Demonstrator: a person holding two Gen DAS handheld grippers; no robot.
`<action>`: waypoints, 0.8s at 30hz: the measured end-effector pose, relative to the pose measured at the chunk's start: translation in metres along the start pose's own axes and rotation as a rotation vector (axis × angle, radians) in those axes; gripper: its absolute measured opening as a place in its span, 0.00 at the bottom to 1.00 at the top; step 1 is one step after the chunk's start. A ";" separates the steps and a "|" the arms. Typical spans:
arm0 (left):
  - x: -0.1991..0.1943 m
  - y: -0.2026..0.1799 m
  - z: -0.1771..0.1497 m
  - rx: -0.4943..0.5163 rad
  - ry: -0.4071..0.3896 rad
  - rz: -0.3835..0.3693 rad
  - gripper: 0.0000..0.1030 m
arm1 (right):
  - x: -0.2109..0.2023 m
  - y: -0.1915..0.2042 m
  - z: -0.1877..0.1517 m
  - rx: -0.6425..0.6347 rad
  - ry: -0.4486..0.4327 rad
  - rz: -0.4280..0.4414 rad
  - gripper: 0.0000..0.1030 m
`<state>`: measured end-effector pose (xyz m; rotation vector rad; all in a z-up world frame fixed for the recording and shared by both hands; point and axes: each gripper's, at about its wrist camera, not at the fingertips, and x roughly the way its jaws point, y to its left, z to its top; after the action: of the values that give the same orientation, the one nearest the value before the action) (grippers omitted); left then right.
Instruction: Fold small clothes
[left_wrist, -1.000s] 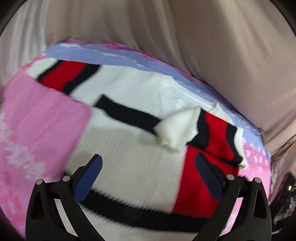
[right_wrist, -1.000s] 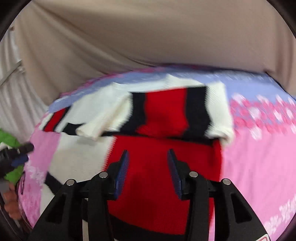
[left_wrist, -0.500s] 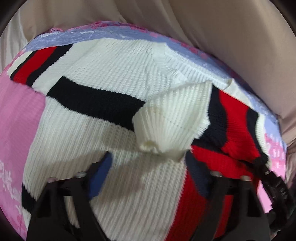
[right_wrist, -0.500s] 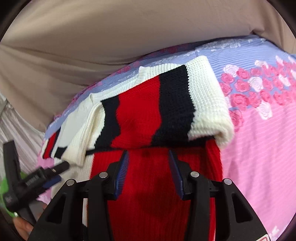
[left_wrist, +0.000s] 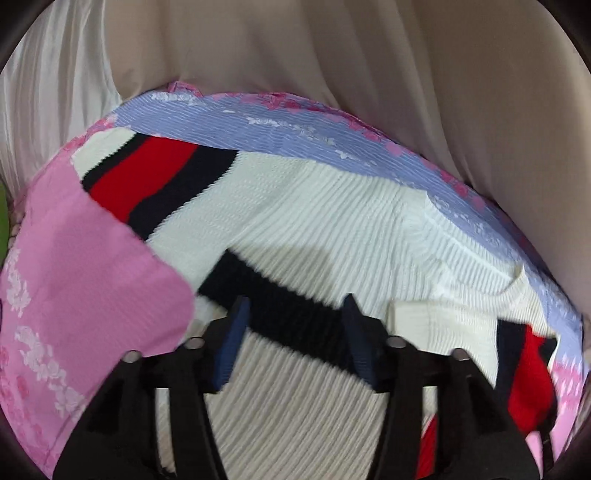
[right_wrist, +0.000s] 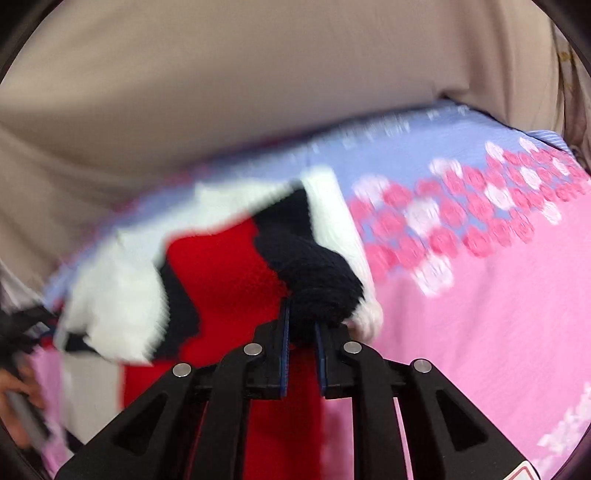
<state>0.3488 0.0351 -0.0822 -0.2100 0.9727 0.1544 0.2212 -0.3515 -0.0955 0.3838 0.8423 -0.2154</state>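
A small white knit sweater with black and red stripes lies on a pink and lilac floral bedsheet. One sleeve is folded over its body. My left gripper is open and hovers just above the black stripe on the white body. My right gripper is shut on the black band of the folded sleeve at the sweater's right edge, bunching the knit up between the pads.
A beige curtain hangs close behind the bed's far edge. The pink sheet stretches out to the right of the sweater. The hand holding the other gripper shows at the left edge of the right wrist view.
My right gripper has moved onto the folded sleeve and shut on its black band. My left gripper has drawn back from the white cuff, shifted left and narrowed its opening.
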 end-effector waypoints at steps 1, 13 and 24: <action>-0.007 0.003 -0.009 0.018 -0.015 0.007 0.65 | -0.013 0.008 -0.006 -0.033 -0.035 -0.017 0.14; -0.054 0.039 -0.107 0.155 0.033 -0.010 0.77 | 0.037 0.227 -0.040 -0.603 0.041 0.187 0.44; -0.068 0.088 -0.100 0.112 0.023 0.001 0.78 | 0.042 0.281 -0.005 -0.351 0.068 0.492 0.01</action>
<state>0.2113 0.0933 -0.0900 -0.1086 1.0014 0.0981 0.3388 -0.0949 -0.0618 0.2577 0.8092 0.3998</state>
